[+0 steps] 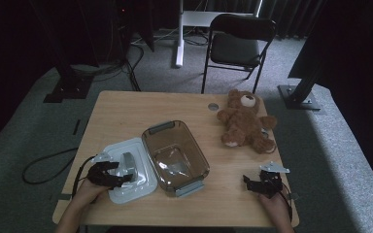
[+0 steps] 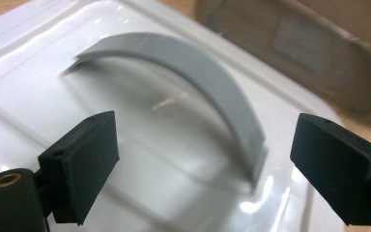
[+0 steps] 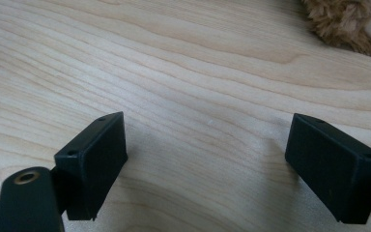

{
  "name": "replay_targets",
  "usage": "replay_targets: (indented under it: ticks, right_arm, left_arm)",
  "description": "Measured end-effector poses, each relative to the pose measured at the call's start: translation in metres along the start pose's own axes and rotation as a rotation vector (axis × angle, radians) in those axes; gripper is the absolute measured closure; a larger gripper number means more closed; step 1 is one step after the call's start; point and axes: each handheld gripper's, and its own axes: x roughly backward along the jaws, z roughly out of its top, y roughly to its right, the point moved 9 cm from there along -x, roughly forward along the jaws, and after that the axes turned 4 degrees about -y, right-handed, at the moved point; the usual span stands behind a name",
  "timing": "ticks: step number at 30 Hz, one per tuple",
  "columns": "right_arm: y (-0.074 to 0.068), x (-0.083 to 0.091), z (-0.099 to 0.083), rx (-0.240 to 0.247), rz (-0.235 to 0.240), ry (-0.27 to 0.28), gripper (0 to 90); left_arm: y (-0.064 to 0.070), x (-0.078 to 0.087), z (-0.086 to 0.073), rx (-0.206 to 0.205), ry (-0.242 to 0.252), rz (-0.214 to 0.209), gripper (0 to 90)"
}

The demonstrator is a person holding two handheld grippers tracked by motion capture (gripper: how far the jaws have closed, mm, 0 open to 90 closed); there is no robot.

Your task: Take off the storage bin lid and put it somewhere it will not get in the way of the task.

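White plastic under our left tongs (image 2: 203, 154): we're hovering over the lid (image 1: 128, 170), which lies flat near the counter's (image 1: 126, 111) near-left corner, its near edge close to the counter's near edge. Jaws spread wide, gripping nothing, and in the left gripper view the grey arched handle (image 2: 198, 77) curves between them, nearer the right jaw. Lid's right edge sits just beside the clear brown container (image 1: 175, 156), which is open and stands at the middle of the near half, one clasp end close to the near edge.

Over on the other side, our right tongs (image 1: 261, 183) are low above bare wood by the near-right corner, jaws wide apart too, holding nothing. Free wood all around them in the right gripper view, with a tuft of brown fur at the top corner. That's the teddy bear (image 1: 245, 121), lying toward the far-right edge, well apart from the container. Far-left part of the counter is open wood.
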Motion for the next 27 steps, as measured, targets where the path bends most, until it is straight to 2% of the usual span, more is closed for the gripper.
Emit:
replay_targets:
  ticks: [3, 6, 9, 13, 15, 18, 19, 20, 22, 23, 25, 27]
  right_arm:
    - [0.0, 0.0, 0.0, 0.0, 0.0, 0.0, 14.0]
    - [0.0, 0.0, 0.0, 0.0, 0.0, 0.0, 14.0]
    - [0.0, 0.0, 0.0, 0.0, 0.0, 0.0, 14.0]
    - [0.0, 0.0, 0.0, 0.0, 0.0, 0.0, 14.0]
    - [0.0, 0.0, 0.0, 0.0, 0.0, 0.0, 14.0]
    - [0.0, 0.0, 0.0, -0.001, 0.0, -0.001, 13.9]
    - [0.0, 0.0, 0.0, 0.0, 0.001, -0.001, 13.9]
    - [0.0, 0.0, 0.0, 0.0, 0.001, -0.001, 13.9]
    - [0.0, 0.0, 0.0, 0.001, 0.003, -0.002, 12.7]
    - [0.0, 0.0, 0.0, 0.001, 0.003, -0.002, 12.7]
    - [-0.001, 0.0, 0.0, 0.006, 0.009, -0.003, 12.5]
    - [-0.002, 0.0, 0.0, 0.008, 0.015, -0.002, 12.6]
  left_arm:
    - [-0.001, 0.001, 0.0, 0.011, 0.001, 0.003, 10.4]
    - [-0.006, 0.007, -0.003, 0.006, -0.001, 0.051, 9.2]
    - [-0.005, 0.01, -0.005, 0.01, 0.003, 0.054, 9.2]
    - [-0.011, 0.019, -0.01, 0.014, 0.018, 0.102, 8.8]
    - [-0.012, 0.02, -0.011, 0.028, 0.019, 0.101, 1.7]
    - [-0.018, 0.028, -0.014, 0.05, 0.054, 0.149, 1.7]
    - [-0.022, 0.033, -0.016, 0.064, 0.071, 0.188, 1.7]
    - [-0.022, 0.033, -0.016, 0.064, 0.071, 0.188, 1.7]
    - [-0.03, 0.041, -0.021, 0.069, 0.083, 0.267, 1.7]
    - [-0.03, 0.041, -0.021, 0.069, 0.083, 0.267, 1.7]
    - [-0.035, 0.045, -0.025, 0.075, 0.08, 0.303, 1.7]
    - [-0.038, 0.048, -0.032, 0.09, 0.074, 0.32, 1.7]
